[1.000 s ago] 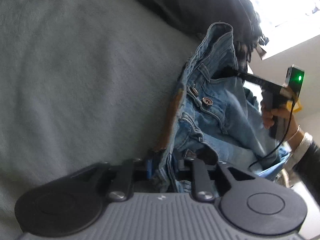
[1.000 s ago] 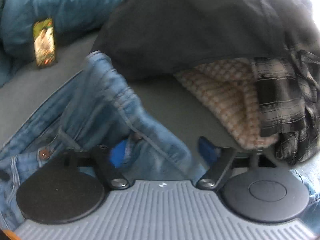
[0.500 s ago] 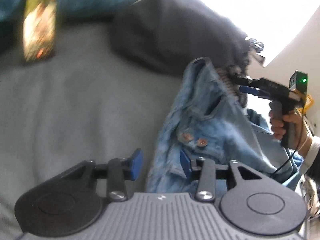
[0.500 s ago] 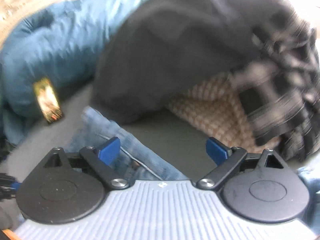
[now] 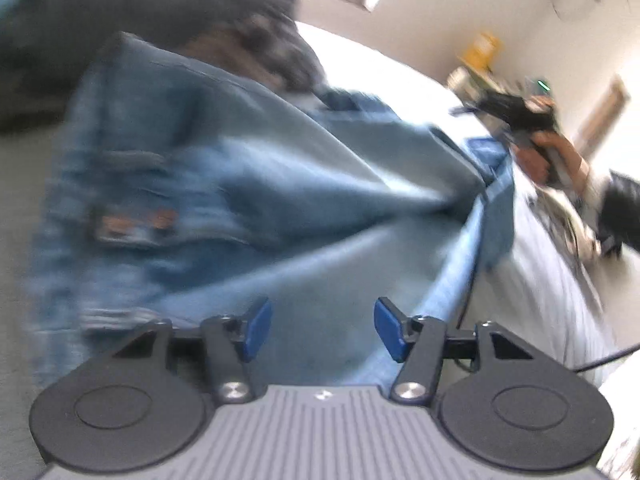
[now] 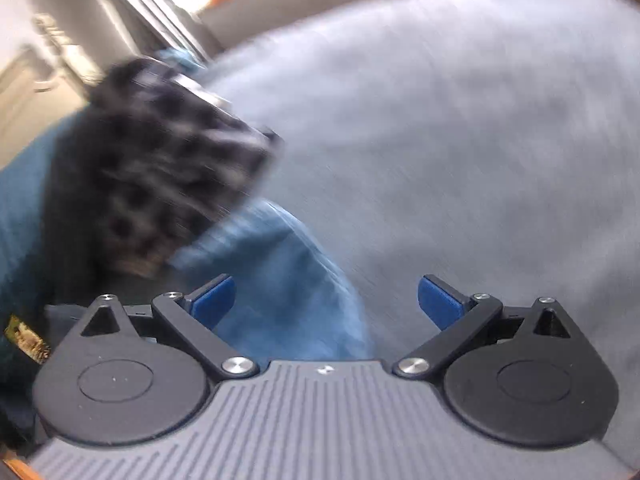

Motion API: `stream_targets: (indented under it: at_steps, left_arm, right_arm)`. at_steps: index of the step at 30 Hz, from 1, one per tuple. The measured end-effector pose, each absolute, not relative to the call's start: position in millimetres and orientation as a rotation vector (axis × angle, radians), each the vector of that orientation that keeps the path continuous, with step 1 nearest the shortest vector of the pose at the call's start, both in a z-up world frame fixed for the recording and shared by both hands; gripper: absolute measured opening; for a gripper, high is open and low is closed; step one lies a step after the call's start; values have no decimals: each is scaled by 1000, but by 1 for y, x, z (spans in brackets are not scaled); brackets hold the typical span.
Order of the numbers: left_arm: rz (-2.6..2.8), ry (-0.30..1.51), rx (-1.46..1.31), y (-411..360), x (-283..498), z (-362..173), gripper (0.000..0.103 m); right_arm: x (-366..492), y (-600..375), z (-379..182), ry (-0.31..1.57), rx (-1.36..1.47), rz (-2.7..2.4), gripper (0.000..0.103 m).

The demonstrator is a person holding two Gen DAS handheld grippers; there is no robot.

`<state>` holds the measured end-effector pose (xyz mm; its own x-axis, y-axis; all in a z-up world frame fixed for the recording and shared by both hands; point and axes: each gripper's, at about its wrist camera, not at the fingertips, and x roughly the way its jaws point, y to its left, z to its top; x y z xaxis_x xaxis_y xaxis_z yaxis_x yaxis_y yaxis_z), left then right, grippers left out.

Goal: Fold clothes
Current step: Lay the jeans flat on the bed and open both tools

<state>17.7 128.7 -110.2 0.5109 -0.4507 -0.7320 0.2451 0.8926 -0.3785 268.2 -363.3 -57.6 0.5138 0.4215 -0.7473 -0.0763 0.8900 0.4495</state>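
The left gripper (image 5: 320,330) hangs spread and empty just above the blue jeans (image 5: 248,184), likely free to take a new hold. The jeans lie rumpled on the grey bed cover (image 6: 460,120). The right gripper (image 6: 326,300), also spread and empty, hovers over the jeans' edge. Just behind the jeans, a dark clothes pile (image 6: 152,176) crowds the folding space.

Place: a home bedroom (blurred frames)
Surface: grey bed cover (image 6: 460,128), spread wide
Clothes: jeans (image 5: 248,184) and dark garments (image 6: 152,184) heaped at its edge
Background: cream wall (image 5: 540,12), panelled door (image 5: 608,112)
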Motion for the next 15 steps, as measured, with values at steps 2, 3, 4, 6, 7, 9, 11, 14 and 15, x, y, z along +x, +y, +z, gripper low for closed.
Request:
stream_targets:
  at_steps: [2, 3, 4, 6, 7, 9, 11, 14, 15]
  left_arm:
    - [-408, 963, -179, 118, 12, -114, 59]
    - [-393, 969, -146, 114, 8, -115, 59]
    - [-379, 974, -113, 109, 5, -117, 59]
    - [-349, 983, -47, 100, -2, -119, 59]
    - [-334, 988, -14, 96, -6, -121, 59]
    - [-304, 996, 51, 87, -13, -123, 57]
    - [-284, 986, 106, 82, -20, -125, 54]
    - [-269, 967, 157, 79, -30, -126, 51]
    - [-268, 962, 166, 79, -32, -126, 51]
  right_arm:
    - [280, -369, -79, 1027, 410, 314, 99]
    - [288, -367, -87, 1042, 401, 328, 98]
    - [297, -365, -95, 1057, 392, 343, 98]
    - [310, -358, -108, 1110, 387, 396, 100]
    - [313, -348, -112, 1147, 370, 439, 100]
    - [307, -327, -111, 1178, 280, 515, 93]
    - [292, -314, -109, 1184, 213, 557, 49]
    - [266, -323, -105, 1197, 269, 483, 5]
    - [254, -332, -100, 1183, 302, 454, 4]
